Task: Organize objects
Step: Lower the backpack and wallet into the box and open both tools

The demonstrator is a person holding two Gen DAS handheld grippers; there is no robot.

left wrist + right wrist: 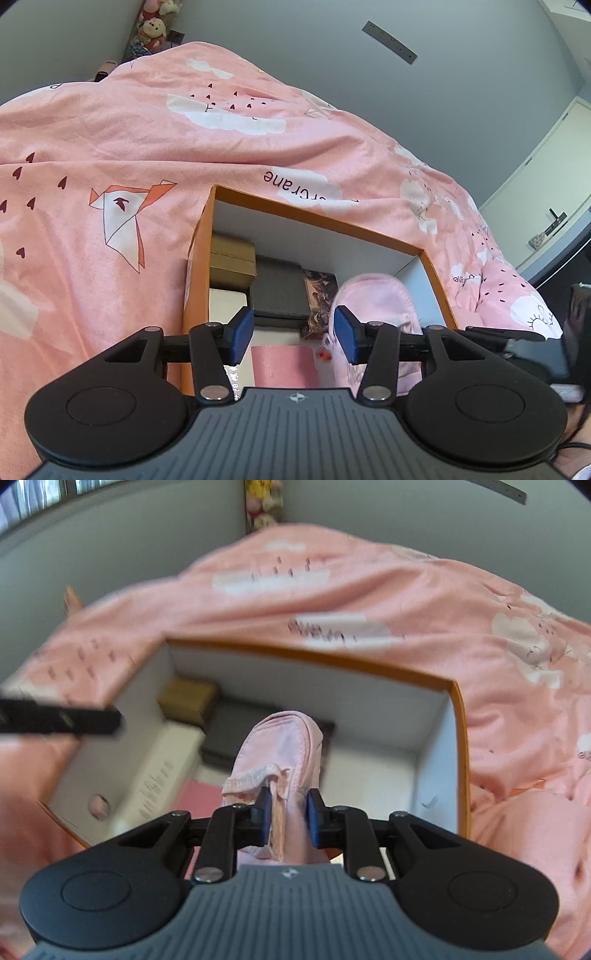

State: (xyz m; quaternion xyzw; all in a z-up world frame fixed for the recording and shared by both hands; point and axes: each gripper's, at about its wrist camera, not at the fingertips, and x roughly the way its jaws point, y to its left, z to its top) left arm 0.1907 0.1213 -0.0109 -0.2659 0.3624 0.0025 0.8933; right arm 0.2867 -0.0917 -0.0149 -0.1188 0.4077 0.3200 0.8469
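Observation:
An orange-rimmed cardboard box (317,218) with white inner walls sits on a pink bedspread; it also shows in the right wrist view (458,716). My right gripper (288,818) is shut on a pink slipper (280,746) and holds it over the box's inside. The slipper also shows in the left wrist view (373,299), to the right of my left gripper (293,334), which is open and empty above the box's near edge. Inside lie a tan box (232,262), a dark grey box (280,291), a patterned box (319,295) and a pink item (284,365).
The pink bedspread (110,155) surrounds the box on all sides. A long white box (159,775) lies along the box's left inner wall. Plush toys (151,29) sit at the far wall. A white cabinet (546,177) stands at right.

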